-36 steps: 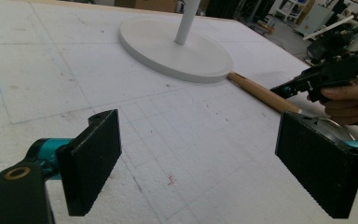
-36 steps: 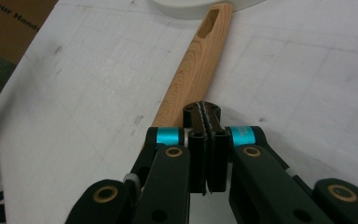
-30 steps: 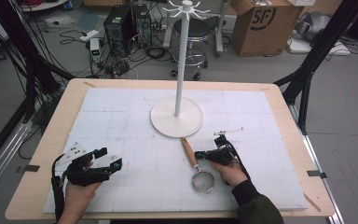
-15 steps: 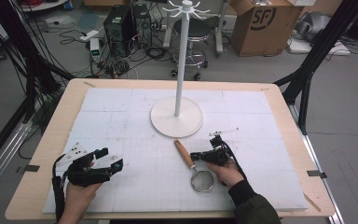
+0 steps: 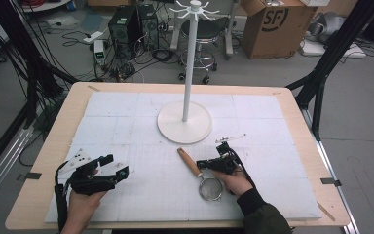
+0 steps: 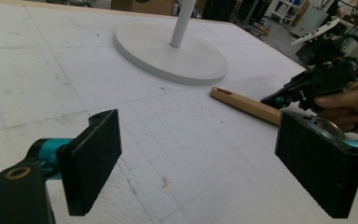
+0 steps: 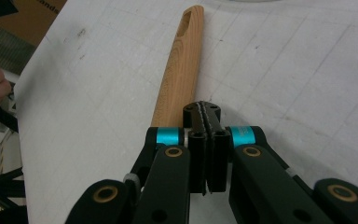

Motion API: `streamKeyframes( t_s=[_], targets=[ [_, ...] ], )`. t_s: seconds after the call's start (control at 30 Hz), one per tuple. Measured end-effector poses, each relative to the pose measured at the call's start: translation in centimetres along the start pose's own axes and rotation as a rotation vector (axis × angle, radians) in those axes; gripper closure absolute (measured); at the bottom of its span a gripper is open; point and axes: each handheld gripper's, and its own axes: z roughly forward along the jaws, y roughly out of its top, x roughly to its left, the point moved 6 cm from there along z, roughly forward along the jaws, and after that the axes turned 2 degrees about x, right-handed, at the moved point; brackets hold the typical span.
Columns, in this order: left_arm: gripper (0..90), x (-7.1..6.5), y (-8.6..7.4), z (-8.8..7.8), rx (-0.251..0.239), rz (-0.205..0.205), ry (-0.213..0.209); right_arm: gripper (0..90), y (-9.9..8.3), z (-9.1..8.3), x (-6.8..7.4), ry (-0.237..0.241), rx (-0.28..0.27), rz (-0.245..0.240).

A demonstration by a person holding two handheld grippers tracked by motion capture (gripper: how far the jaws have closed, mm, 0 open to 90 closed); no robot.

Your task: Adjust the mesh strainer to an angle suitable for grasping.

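Since a second ago the right gripper (image 5: 205,164) has slid a little toward the near edge of the table (image 5: 292,97), and the strainer (image 5: 198,172) has shifted with it; the left gripper (image 5: 113,168) has kept its place at the near left. The strainer lies on the white mat right of centre, its wooden handle (image 7: 179,70) pointing toward the base of the white hanging stand (image 5: 184,122) and its wire ring nearest the person.

In the right gripper view the jaws are pressed together just where the handle ends. They appear to be clamped on the thin metal neck there, though the jaws themselves hide the contact. The left gripper's jaws stand wide apart with nothing between them, aimed across the mat at the strainer.

I judge the work to be at an early stage: the strainer seems gripped but is still flat on the mat. Lifting it and hanging it by the slot in its handle on a hook of the stand is all still to do.
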Motion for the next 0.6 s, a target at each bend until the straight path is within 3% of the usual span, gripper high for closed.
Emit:
streamKeyframes(
  t_s=[0.1, 0.17, 0.2, 0.23, 0.4, 0.6],
  targets=[
    [15.1, 0.0, 0.0, 0.0, 0.000, 0.000, 0.000, 88.0, 0.1, -0.1, 0.0, -0.015, -0.006, -0.019],
    [15.1, 0.0, 0.0, -0.1, -0.002, -0.004, -0.003, 79.1, 0.3, -0.6, -0.1, -0.043, -0.042, -0.016],
    [15.1, 0.1, 0.0, -0.1, -0.002, -0.005, -0.003, 79.1, 0.3, -0.6, -0.1, -0.043, -0.042, -0.016],
    [15.1, 0.1, 0.0, -0.1, -0.001, -0.006, -0.002, 61.8, 0.6, -1.0, -0.3, -0.056, -0.065, 0.003],
    [15.1, 0.1, 0.0, 0.0, 0.001, -0.006, -0.003, 56.3, 0.6, -1.5, -0.5, -0.054, -0.074, 0.028],
    [15.1, 0.1, 0.0, -0.1, -0.002, -0.006, 0.000, 55.2, 0.4, -1.7, -0.1, -0.035, -0.078, 0.024]
  ],
)
